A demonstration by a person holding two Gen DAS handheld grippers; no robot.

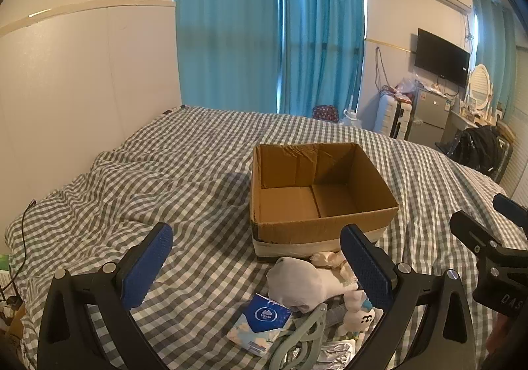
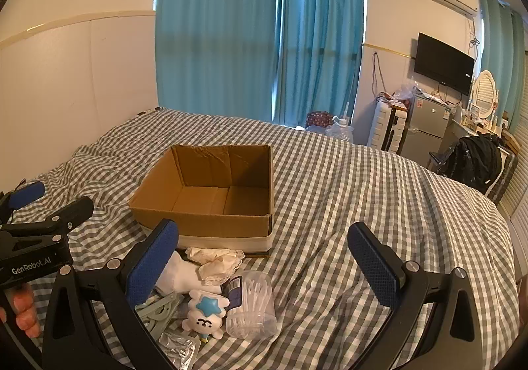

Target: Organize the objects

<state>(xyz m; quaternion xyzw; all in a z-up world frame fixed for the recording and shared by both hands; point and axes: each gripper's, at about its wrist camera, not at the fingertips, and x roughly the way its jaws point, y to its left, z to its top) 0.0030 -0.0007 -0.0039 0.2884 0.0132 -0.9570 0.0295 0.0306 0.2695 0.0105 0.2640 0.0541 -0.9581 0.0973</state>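
Note:
An empty open cardboard box sits on the checked bed. In front of it lies a small pile: a white sock, a cream lace cloth, a blue tissue pack, a white toy figure with a blue star, a clear tub of cotton swabs, a green clip and foil packets. My left gripper is open above the pile. My right gripper is open, just right of the pile. Both are empty.
The grey-white checked bedspread covers the whole bed. A white wall panel stands at the left, blue curtains behind. At the right are a TV, a small fridge, a suitcase and a black backpack. A black cable lies at the bed's left edge.

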